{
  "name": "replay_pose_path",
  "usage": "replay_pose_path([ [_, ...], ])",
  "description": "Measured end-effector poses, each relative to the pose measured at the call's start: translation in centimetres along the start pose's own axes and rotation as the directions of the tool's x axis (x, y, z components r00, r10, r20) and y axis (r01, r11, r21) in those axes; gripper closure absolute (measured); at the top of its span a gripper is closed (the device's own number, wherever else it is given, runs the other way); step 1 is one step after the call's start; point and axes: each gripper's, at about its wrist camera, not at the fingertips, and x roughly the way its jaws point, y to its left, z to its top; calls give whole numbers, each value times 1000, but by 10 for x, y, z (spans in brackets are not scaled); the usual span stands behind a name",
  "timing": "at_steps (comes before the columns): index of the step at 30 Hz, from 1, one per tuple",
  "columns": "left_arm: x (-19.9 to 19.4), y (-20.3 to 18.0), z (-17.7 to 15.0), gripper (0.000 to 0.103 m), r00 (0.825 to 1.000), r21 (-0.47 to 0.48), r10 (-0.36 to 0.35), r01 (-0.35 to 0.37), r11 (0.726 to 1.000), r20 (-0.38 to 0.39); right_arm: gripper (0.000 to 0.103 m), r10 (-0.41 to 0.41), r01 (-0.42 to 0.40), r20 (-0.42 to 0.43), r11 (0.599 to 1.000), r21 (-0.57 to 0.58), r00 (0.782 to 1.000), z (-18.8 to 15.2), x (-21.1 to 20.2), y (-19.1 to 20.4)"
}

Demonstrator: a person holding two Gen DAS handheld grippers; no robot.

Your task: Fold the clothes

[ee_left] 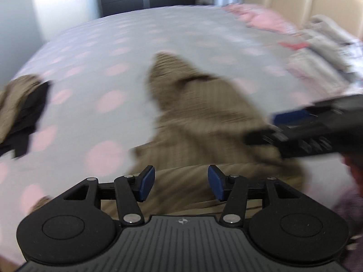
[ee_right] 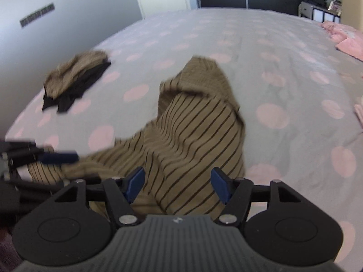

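Note:
A tan garment with thin dark stripes (ee_right: pixel 192 131) lies crumpled on the bed, one end reaching away from me; it also shows, blurred, in the left wrist view (ee_left: pixel 199 122). My left gripper (ee_left: pixel 181 184) is open just above its near edge, with nothing between its blue pads (ee_left: pixel 146 182). My right gripper (ee_right: pixel 178 184) is open over the near part of the garment and holds nothing. In the left wrist view the right gripper (ee_left: pixel 267 127) comes in from the right. In the right wrist view the left gripper (ee_right: pixel 56 157) comes in from the left.
The bed has a grey cover with pink dots (ee_right: pixel 272 72). A heap of tan and black clothes (ee_right: pixel 74 79) lies at the far left. Pink fabric (ee_right: pixel 347 38) and folded laundry (ee_left: pixel 317 52) lie at the right. A wall, door and dark wardrobe stand beyond.

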Motion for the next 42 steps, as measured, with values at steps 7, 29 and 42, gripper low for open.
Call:
replay_pose_path([
  [7, 4, 17, -5, 53, 999, -61, -33, 33, 998, -7, 103, -87, 85, -84, 996, -26, 993, -16, 28, -3],
  [29, 2, 11, 16, 49, 995, -6, -95, 95, 995, 8, 102, -511, 473, -189, 855, -213, 839, 20, -26, -142],
  [42, 52, 7, 40, 49, 981, 7, -174, 175, 984, -87, 68, -305, 302, 3, 944, -133, 952, 25, -52, -83],
])
